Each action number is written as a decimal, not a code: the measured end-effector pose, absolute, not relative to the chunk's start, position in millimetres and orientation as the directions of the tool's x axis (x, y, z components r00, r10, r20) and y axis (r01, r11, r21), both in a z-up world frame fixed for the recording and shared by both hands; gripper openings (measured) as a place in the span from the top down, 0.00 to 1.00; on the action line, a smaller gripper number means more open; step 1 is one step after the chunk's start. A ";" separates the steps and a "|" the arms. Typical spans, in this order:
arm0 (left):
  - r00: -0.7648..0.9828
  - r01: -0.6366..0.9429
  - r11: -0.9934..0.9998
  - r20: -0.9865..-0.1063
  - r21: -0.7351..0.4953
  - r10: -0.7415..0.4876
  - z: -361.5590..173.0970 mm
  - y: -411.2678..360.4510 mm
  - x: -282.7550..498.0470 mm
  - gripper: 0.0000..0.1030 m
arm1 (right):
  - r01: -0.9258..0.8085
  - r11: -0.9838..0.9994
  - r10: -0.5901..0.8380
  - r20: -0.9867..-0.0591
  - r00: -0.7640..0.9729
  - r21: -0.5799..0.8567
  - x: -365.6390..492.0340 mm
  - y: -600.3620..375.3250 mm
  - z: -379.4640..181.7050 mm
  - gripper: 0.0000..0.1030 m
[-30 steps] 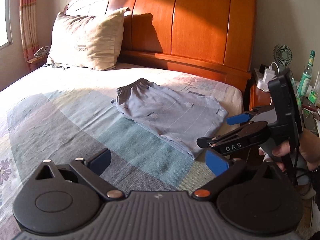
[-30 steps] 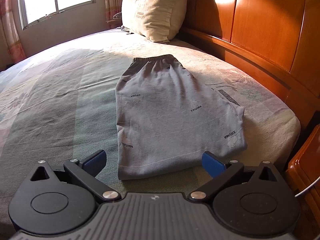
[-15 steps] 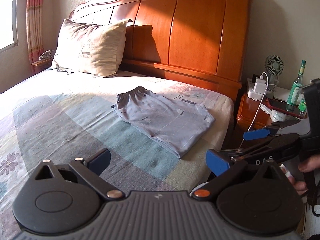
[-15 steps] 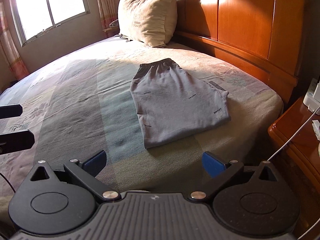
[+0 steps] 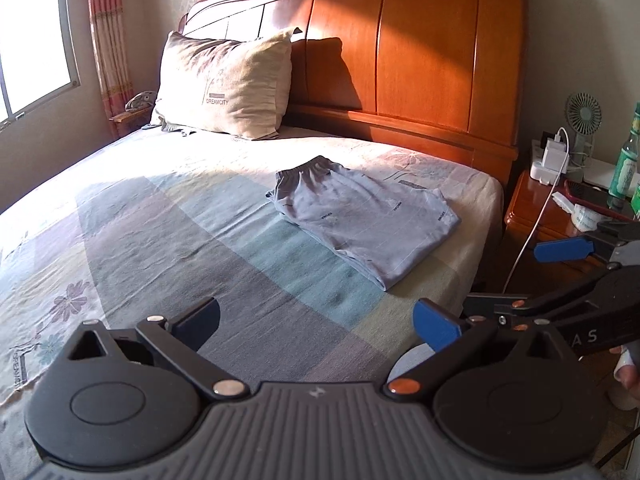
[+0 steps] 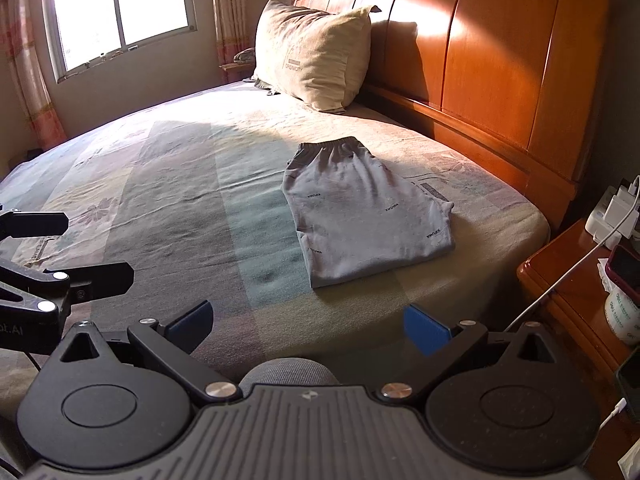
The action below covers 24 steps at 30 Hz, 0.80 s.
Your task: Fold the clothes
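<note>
From your left wrist camera, your left gripper (image 5: 316, 320) is spread wide with nothing between its blue-padded fingers, held over the near part of the pastel striped bedsheet (image 5: 168, 248). The folded pale grey shorts (image 5: 362, 218) lie flat ahead and a little to the right of it, well apart from the fingertips, with the elastic waistband at the far end. Beyond them a beige pillow (image 5: 226, 84) leans on the orange wooden headboard (image 5: 420, 52). To the right, your right gripper (image 5: 520, 280) juts in beside the bed edge, also parted, in front of a wooden nightstand (image 5: 532, 216) carrying a white charger block (image 5: 554, 156), a small grey fan (image 5: 583, 114) and a green glass bottle (image 5: 628, 160). From your right wrist camera, your right gripper (image 6: 308, 326) is likewise wide open and empty, off the near bed edge. The shorts (image 6: 366, 212) sit ahead, slightly right of centre, nothing lying between them and the fingers. Your left gripper (image 6: 84, 252) shows at the left edge over the sheet (image 6: 180, 184), and a white cable (image 6: 560, 280) hangs down the nightstand (image 6: 568, 292) at right.
</note>
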State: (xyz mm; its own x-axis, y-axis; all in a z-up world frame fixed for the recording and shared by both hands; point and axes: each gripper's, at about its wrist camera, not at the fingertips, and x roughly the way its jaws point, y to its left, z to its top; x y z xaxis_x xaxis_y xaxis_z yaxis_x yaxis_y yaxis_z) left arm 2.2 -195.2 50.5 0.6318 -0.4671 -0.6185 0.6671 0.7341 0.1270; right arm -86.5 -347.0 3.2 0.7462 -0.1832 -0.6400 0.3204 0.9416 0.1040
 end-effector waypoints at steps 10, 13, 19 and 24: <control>0.618 0.674 0.735 -0.606 0.080 -0.500 54.8 -185.8 -6.3 0.01 | 0.313 0.947 -0.201 -0.635 0.746 0.068 -89.5 -337.5 8.9 0.00; 0.609 0.679 0.731 -0.609 0.070 -0.508 54.8 -186.4 -8.2 0.01 | 0.310 0.948 -0.197 -0.635 0.747 0.071 -87.8 -338.7 10.0 0.00; 0.601 0.671 0.739 -0.621 0.050 -0.503 54.2 -186.7 -4.5 0.01 | 0.301 0.951 -0.190 -0.639 0.745 0.068 -81.3 -340.7 11.4 0.00; 0.599 0.653 0.757 -0.627 0.024 -0.498 54.7 -183.2 3.2 0.01 | 0.294 0.954 -0.185 -0.641 0.745 0.066 -75.3 -341.4 11.8 0.00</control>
